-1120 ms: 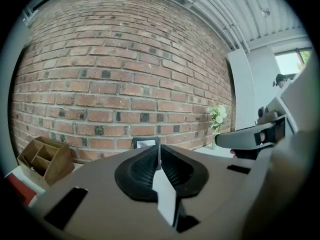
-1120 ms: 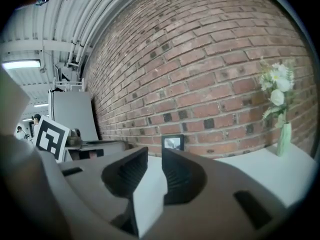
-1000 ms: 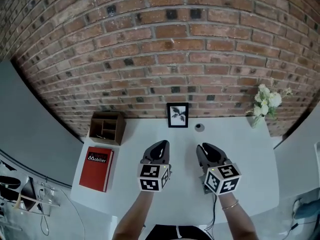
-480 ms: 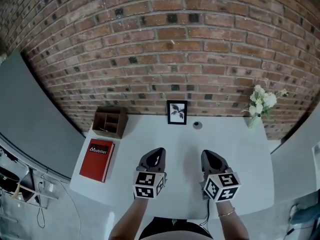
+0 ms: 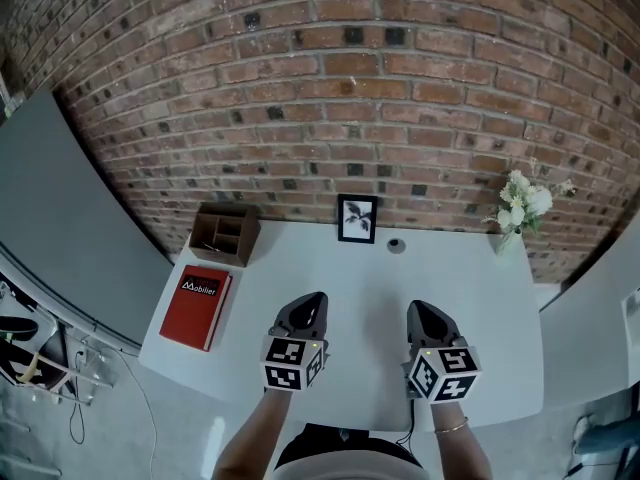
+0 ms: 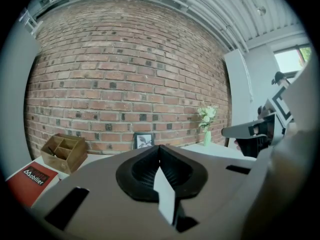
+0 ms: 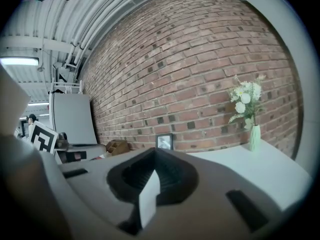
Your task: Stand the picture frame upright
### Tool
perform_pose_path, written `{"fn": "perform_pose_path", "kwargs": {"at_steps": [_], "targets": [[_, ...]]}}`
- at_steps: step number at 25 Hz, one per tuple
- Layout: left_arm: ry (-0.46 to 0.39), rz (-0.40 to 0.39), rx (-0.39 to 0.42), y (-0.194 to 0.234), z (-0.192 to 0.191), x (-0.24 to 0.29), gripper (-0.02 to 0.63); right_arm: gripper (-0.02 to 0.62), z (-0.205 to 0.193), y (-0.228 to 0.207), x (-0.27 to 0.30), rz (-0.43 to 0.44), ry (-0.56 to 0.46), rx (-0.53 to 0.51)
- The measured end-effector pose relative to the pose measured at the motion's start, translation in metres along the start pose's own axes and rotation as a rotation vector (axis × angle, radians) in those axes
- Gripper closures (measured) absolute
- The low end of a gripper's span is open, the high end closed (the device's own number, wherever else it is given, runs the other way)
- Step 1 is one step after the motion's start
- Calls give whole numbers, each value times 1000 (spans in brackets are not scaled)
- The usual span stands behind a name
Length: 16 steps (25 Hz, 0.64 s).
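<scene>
The black picture frame [image 5: 357,218] with a leaf print stands upright against the brick wall at the back of the white table [image 5: 480,298]. It also shows small and far off in the left gripper view [image 6: 144,140] and the right gripper view [image 7: 164,142]. My left gripper [image 5: 309,308] hovers over the near middle of the table, jaws shut with nothing in them. My right gripper [image 5: 426,316] is beside it to the right, also shut and empty. Both point toward the wall, well short of the frame.
A wooden desk organiser [image 5: 224,234] sits at the back left, with a red book [image 5: 196,293] in front of it. A small dark round object [image 5: 396,245] lies right of the frame. A vase of white flowers [image 5: 518,213] stands at the back right corner.
Both grippers have drawn back from the frame toward the near table edge. The right gripper's jaws have closed. The head view has shifted slightly.
</scene>
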State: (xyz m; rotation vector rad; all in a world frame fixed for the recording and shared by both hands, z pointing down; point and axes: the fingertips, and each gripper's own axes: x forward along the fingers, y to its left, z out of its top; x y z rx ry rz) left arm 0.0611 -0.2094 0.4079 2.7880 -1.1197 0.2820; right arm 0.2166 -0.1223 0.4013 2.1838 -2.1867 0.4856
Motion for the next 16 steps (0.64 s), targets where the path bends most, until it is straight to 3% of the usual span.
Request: {"fn": "perform_pose_path", "kwargs": {"at_steps": [16], "targets": [[10,-17,-34,-9,-3,-6,611,592,-10,12,-5,34,26,-11]]}}
